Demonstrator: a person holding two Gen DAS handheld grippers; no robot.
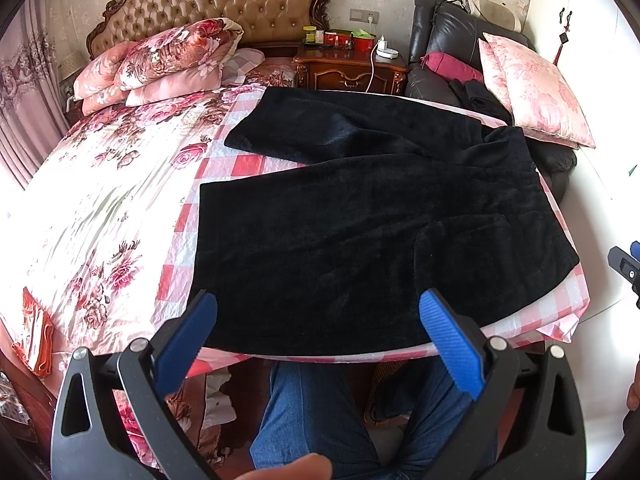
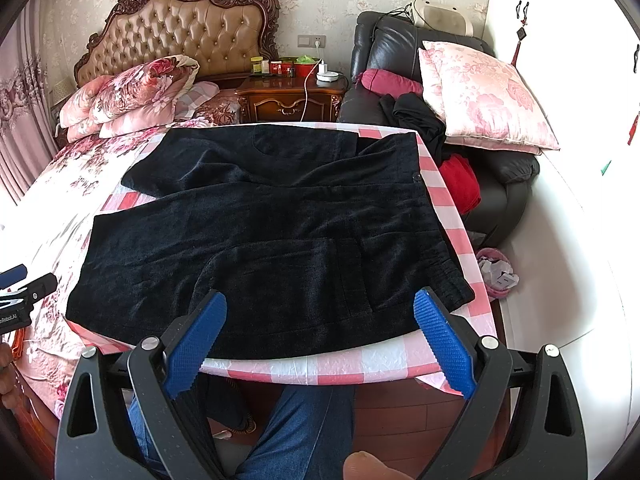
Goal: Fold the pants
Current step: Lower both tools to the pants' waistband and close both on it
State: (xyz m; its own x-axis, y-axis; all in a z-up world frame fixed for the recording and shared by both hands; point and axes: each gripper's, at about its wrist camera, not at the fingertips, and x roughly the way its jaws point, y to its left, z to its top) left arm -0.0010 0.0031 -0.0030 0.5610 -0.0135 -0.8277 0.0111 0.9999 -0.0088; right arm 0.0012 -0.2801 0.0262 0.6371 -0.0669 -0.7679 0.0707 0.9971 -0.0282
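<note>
- Dark, plush pants lay spread flat across frame centre on a pink checked surface.
- Left claw and right claw gaped wide, holding nothing.

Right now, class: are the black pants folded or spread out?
Spread out, not yet folded. The black pants lie flat on the checked cloth, both legs apart in a V with cloth showing between them.
</note>
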